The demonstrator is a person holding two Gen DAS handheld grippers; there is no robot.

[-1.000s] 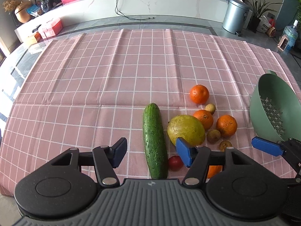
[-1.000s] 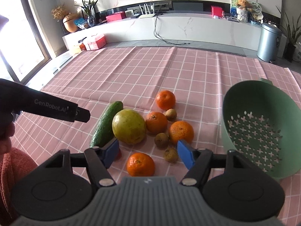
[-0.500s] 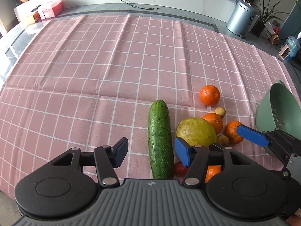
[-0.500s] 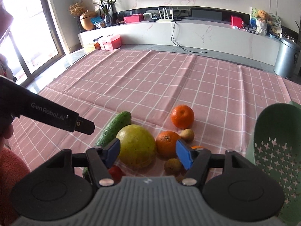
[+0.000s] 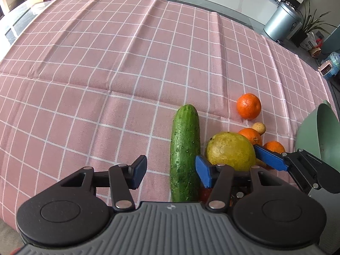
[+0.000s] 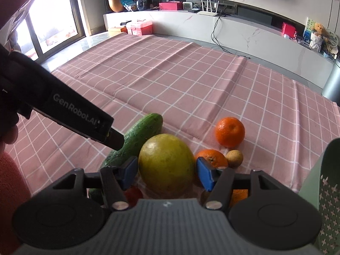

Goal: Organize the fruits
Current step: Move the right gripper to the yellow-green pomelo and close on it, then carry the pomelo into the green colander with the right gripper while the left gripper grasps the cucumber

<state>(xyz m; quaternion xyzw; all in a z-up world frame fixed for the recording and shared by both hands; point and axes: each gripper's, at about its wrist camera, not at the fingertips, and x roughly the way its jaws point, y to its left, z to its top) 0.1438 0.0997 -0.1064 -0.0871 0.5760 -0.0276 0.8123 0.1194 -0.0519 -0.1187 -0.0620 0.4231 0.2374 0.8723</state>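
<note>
A long green cucumber [image 5: 185,153] lies on the pink checked cloth between the open fingers of my left gripper [image 5: 172,170]. Beside it sits a big yellow-green round fruit [image 6: 166,165], which shows in the left wrist view [image 5: 230,152] too. My right gripper [image 6: 166,173] is open with its blue pads on either side of this fruit, not closed on it. Several oranges [image 6: 229,131] and small brown fruits [image 6: 234,158] lie to the right. A small red fruit [image 6: 133,193] lies under the right gripper. The green colander [image 6: 327,193] stands at the right.
The left gripper's black body [image 6: 63,110] crosses the left of the right wrist view, above the cucumber [image 6: 136,140]. The pink checked tablecloth [image 5: 106,63] stretches far and left of the fruit. A steel bin [image 5: 280,21] and a white bench stand beyond the table.
Both grippers have moved forward and lower toward the fruit. The right gripper shifted left, from over the small oranges to straddling the big yellow-green fruit. Both stayed open.
</note>
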